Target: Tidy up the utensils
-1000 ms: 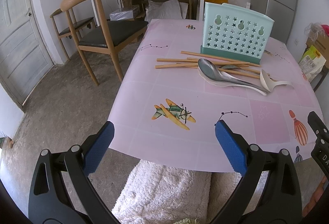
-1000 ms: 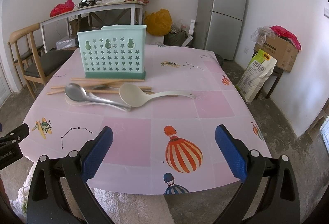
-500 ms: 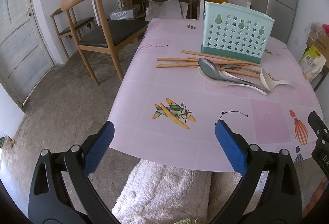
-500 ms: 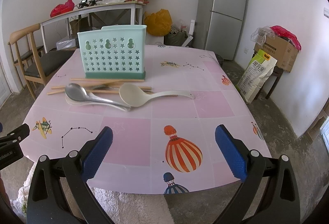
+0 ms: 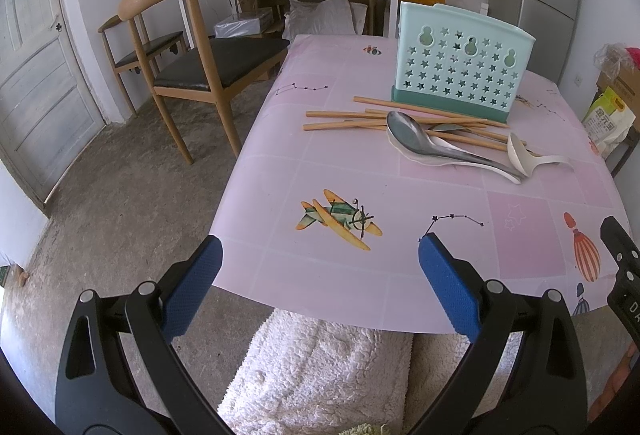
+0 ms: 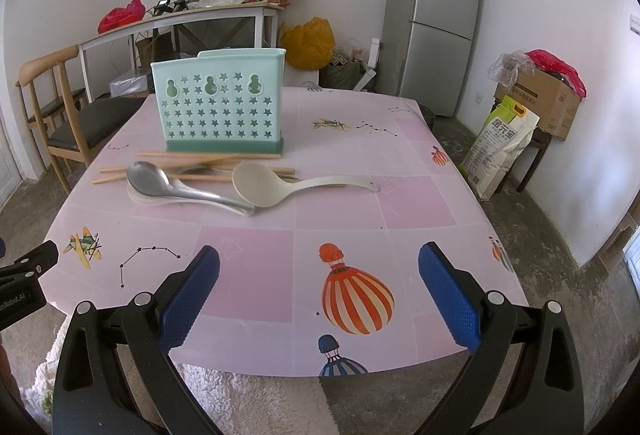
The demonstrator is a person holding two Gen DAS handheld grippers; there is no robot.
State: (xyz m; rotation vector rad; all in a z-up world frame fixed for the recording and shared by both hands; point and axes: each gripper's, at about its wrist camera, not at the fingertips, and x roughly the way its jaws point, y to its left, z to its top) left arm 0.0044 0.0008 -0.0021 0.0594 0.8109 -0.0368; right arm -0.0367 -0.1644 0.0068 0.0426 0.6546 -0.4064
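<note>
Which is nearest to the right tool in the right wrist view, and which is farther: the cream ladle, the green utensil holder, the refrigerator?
From the right tool, nearest first:
1. Cream ladle, lying on the table, slightly left of center.
2. Green utensil holder, standing upright behind the ladle, to the left.
3. Refrigerator, against the back wall, to the right.

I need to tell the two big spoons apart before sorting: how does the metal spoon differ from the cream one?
The metal spoon is shiny grey steel; the cream spoon is matte plastic. The metal spoon's bowl is narrower and oval, the cream spoon's wider and rounder. The metal spoon's handle runs toward the table's near edge, the cream spoon's toward the fridge side. Both lie bowl-up in front of the green holder, over the chopsticks.
</note>
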